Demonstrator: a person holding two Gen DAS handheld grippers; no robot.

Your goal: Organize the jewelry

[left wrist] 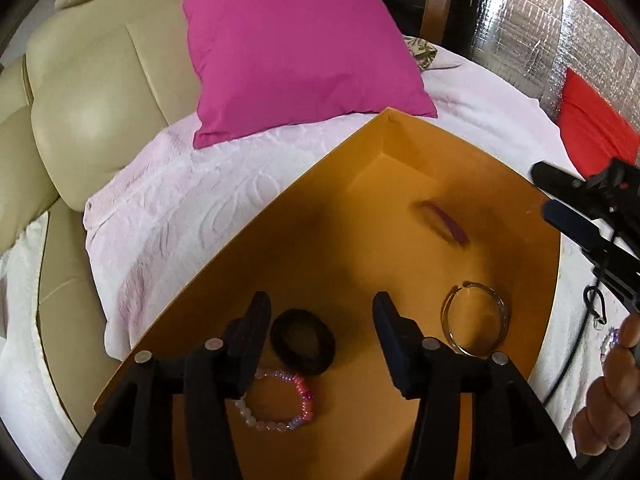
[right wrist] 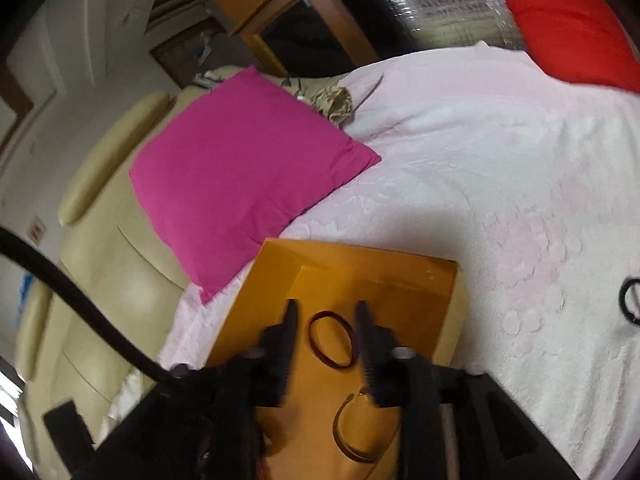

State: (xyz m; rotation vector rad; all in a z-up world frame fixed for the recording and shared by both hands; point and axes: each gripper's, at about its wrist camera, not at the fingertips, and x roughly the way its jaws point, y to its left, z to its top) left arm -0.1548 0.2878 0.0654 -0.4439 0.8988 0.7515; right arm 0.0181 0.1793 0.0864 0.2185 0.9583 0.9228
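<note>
both hand-held grippers, left (left wrist: 320, 312) and right (right wrist: 326, 320), hang spread, empty, over round bangles in the smooth orange box (left wrist: 280, 240).

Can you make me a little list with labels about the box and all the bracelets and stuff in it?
box: orange tray on a pale pink blanket
inside: black hair tie, pink bead bracelet, clear bangle, dark red band
left tongs: open, empty
right tongs: open, empty
nearby: magenta pillow

We see a big cream sofa (left wrist: 92, 128) with a pale pink blanket (right wrist: 480, 168), a pink pillow (left wrist: 296, 44) and a red pillow (right wrist: 568, 24).
</note>
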